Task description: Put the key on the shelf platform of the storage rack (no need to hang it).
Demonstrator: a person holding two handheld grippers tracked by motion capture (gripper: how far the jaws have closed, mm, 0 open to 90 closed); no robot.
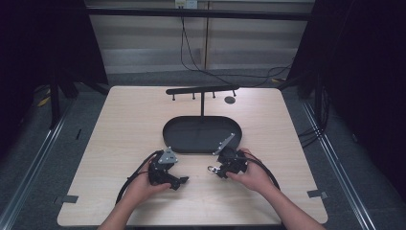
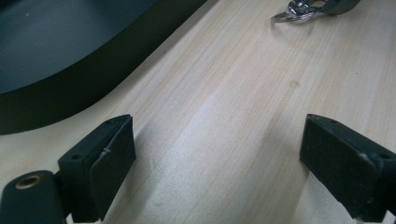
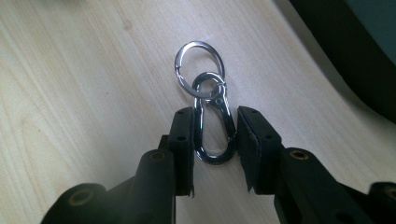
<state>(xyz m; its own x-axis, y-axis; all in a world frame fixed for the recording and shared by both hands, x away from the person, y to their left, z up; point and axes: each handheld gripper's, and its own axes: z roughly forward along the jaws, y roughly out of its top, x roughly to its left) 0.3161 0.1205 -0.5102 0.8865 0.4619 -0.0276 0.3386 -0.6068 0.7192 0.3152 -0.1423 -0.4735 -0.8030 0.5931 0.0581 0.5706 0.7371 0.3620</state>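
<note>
While both hands rested near the front edge of the worktop [image 1: 119, 124], the right tongs [image 3: 215, 135] were clamped on a silver carabiner clip [image 3: 214, 126], their two black pads pressing its long sides. The clip lay flat on the pale wood, and a silver split ring [image 3: 199, 68] hooked through its swivel eye lay on the wood just past the jaw tips. In the high view the clip and ring showed as a small bright spot at the tip of the right tongs [image 1: 216, 168], just in front of the black oval tray [image 1: 201, 135] that sat at the middle of the worktop. A black hanger stand [image 1: 202, 90] with short pegs rose behind the tray, toward the far edge. The left tongs [image 2: 217, 154] stood wide apart with nothing between them, low over bare wood beside the tray's front rim [image 2: 93, 70]; in their own view the ring [image 2: 292, 11] lay well ahead of them.
</note>
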